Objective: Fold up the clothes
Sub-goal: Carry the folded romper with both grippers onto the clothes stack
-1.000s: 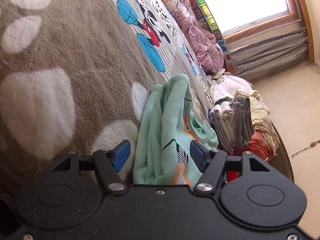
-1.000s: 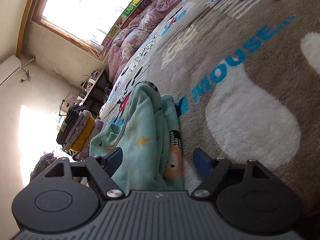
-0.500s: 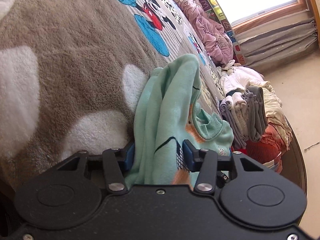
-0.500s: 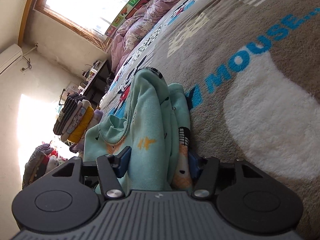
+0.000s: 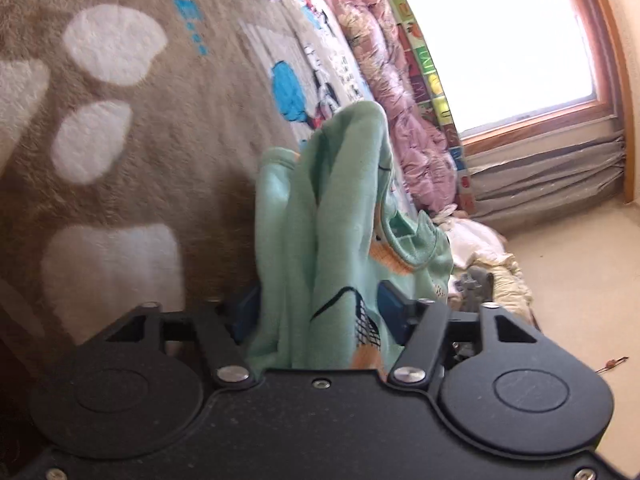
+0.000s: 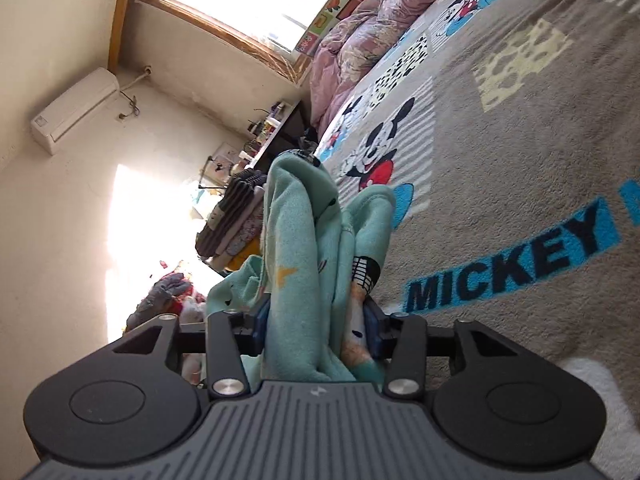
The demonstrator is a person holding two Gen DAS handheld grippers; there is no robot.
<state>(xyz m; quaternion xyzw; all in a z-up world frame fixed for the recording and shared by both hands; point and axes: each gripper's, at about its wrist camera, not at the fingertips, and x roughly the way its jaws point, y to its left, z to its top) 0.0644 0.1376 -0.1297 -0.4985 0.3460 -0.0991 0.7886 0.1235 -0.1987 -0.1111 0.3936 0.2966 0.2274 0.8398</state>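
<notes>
A brown plush blanket (image 6: 520,160) printed with Mickey Mouse figures, white patches and the blue word "MICKEY" covers the bed, and a crumpled pink quilt (image 6: 372,12) lies along its far edge below a wood-framed window (image 6: 240,0). A white air-conditioning unit (image 6: 74,110) is mounted on the wall near the window corner, with a cluttered dark desk (image 6: 276,132) below it and a stack of folded laundry (image 6: 236,216) beside the bed. In the left wrist view, grey gathered curtains (image 5: 548,176) hang under the window sill and a heap of pale unfolded laundry (image 5: 488,256) lies at the bed edge above a beige floor (image 5: 580,280).
</notes>
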